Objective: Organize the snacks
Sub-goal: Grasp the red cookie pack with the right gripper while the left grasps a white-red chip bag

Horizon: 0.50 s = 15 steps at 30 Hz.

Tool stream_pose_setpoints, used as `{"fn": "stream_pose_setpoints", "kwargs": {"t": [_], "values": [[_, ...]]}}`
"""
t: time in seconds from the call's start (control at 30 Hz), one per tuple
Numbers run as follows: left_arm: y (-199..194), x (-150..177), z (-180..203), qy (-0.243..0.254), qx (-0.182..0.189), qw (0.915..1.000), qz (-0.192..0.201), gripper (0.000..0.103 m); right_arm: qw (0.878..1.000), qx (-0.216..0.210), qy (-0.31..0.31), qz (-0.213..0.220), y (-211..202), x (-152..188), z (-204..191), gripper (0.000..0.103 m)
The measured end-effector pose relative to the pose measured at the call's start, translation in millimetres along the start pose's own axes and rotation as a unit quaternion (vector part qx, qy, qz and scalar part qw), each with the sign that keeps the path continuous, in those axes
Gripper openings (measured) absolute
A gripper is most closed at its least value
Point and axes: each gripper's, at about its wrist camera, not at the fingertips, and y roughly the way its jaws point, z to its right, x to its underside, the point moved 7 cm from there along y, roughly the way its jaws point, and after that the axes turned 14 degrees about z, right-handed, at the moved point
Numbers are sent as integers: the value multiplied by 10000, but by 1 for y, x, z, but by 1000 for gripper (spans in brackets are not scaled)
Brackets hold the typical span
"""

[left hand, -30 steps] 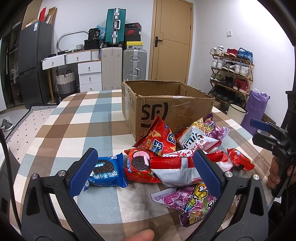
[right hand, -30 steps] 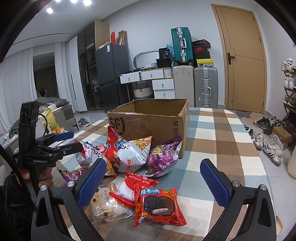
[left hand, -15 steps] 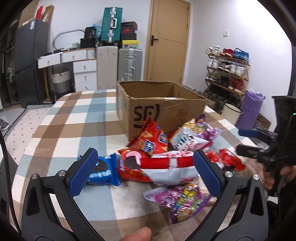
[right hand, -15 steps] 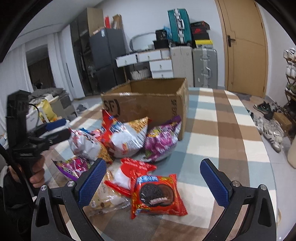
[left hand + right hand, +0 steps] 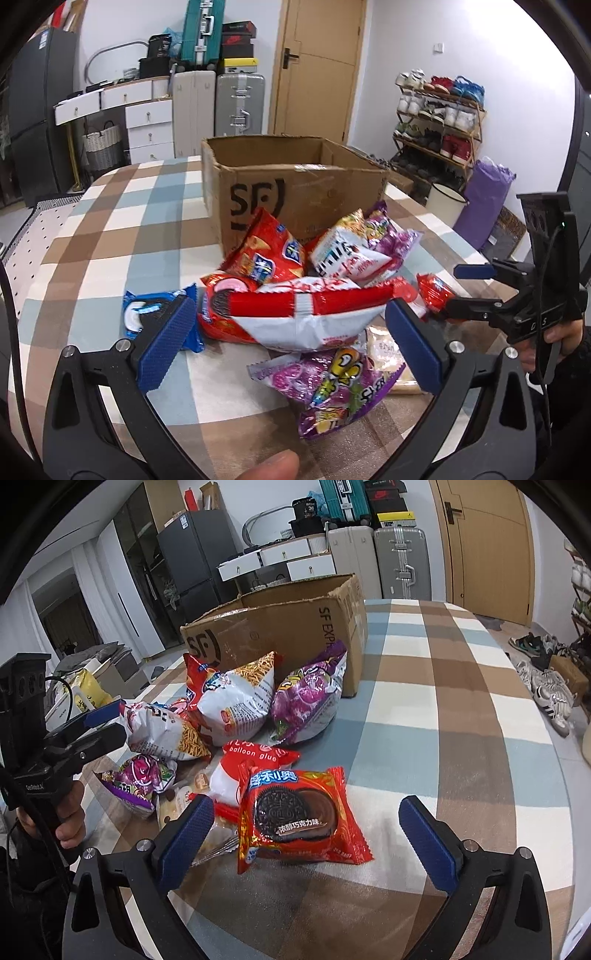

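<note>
Snack bags lie heaped on a checked tablecloth (image 5: 92, 236) in front of an open cardboard box (image 5: 295, 192) (image 5: 288, 627). In the left wrist view my left gripper (image 5: 291, 339) is open, its blue pads on either side of a red-and-white bag (image 5: 310, 310); a blue cookie pack (image 5: 147, 310) lies left and a purple bag (image 5: 332, 391) sits just below. In the right wrist view my right gripper (image 5: 314, 845) is open just above a red cookie pack (image 5: 295, 812). Each gripper also shows in the other's view: the right gripper (image 5: 476, 291) and the left gripper (image 5: 103, 720).
Behind the table stand suitcases (image 5: 240, 103), white drawers (image 5: 147, 125), a dark fridge (image 5: 192, 576) and a wooden door (image 5: 317, 66). A shoe rack (image 5: 439, 118) and purple bag (image 5: 484, 203) are on the right. Bare tablecloth (image 5: 461, 701) lies right of the box.
Both grippers have come lower and closer to the snack pile, so the bags look larger between the pads. Both stay open; no bag has moved.
</note>
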Motion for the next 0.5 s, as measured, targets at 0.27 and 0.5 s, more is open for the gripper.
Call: {"fn": "stream_pose_setpoints", "kwargs": {"t": [0.27,0.5], "values": [[19,6,6,1,-90,9996,-274,102,9998,-69,-7,-171,4,5,-1,89],[29,6,0,-69,-223,9992,-337,102,9993,-182,-4,-319,10,10,-5,72]]}}
